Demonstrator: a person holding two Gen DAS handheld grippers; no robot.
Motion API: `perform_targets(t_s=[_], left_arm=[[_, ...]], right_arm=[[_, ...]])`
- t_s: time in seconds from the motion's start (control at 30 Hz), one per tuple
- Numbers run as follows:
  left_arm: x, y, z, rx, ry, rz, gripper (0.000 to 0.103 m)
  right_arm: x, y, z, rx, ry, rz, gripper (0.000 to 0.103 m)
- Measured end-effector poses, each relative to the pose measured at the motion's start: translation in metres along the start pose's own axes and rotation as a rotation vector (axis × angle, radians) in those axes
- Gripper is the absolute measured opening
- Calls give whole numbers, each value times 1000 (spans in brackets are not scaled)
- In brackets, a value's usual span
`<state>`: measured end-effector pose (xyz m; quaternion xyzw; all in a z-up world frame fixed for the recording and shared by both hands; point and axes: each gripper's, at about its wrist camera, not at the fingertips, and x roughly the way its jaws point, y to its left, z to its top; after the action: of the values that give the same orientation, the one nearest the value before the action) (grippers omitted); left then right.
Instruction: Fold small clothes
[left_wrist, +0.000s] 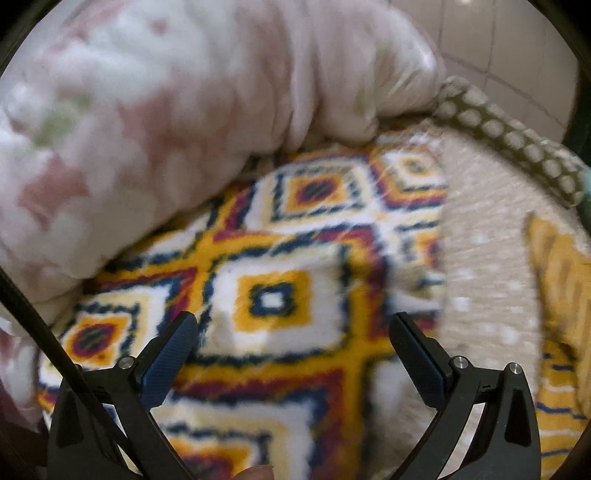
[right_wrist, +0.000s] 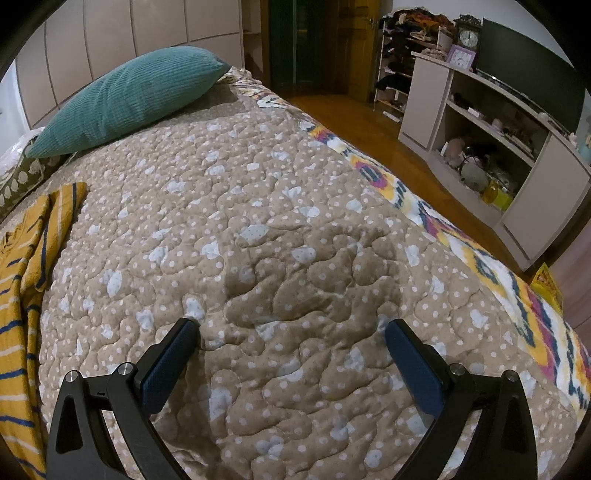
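Left gripper (left_wrist: 291, 328): jaws spread, over patterned blanket (left_wrist: 273, 258)
Right gripper (right_wrist: 291, 336): jaws spread, empty, over quilt (right_wrist: 280, 206)
Striped garment (right_wrist: 22, 288): flat on bed, left

Both grippers, left (left_wrist: 293, 325) & right (right_wrist: 291, 332), had black frames w/ blue textured finger pads (left_wrist: 170, 363); silver screws (left_wrist: 460, 362) sat just behind the pads.
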<state>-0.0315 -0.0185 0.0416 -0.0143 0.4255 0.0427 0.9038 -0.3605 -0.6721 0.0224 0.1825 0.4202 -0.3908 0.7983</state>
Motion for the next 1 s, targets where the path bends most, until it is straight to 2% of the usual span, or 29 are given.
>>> perform_targets(t_s=[0.07,0.13,0.17,0.23,0.3,0.43,0.57,0.7,1.0], left_arm=[[-28,-10,-1,32,-51,-28,103],[-65,-28,-5,80,-124,-60,103],[-82,-37,-8,104,-151,-88,103],[-113,-61,-17,155,-193,-153,103],[-138,-87,-30,211,-221,-208,103],[-162,-139,-55,300,-221,-305,103],[-172,-184,-88,374,-198,-367,103],[-172,-213,-114,402,-133,-416,103],[-135,-246,-133,438,-54,-379,103]], right_arm=[[-14,7,1,-20,-15,-18,102],[-39,10,-5,-36,-79,-27,101],[-59,18,-9,-52,-131,-31,101],[-82,30,-13,-76,-176,-22,101],[-106,44,-20,-97,-225,-1,101],[-141,72,-37,-124,-298,28,102],[-153,87,-50,-144,-297,61,102],[-152,98,-61,-169,-281,82,102],[-131,99,-69,-171,-224,105,102]])
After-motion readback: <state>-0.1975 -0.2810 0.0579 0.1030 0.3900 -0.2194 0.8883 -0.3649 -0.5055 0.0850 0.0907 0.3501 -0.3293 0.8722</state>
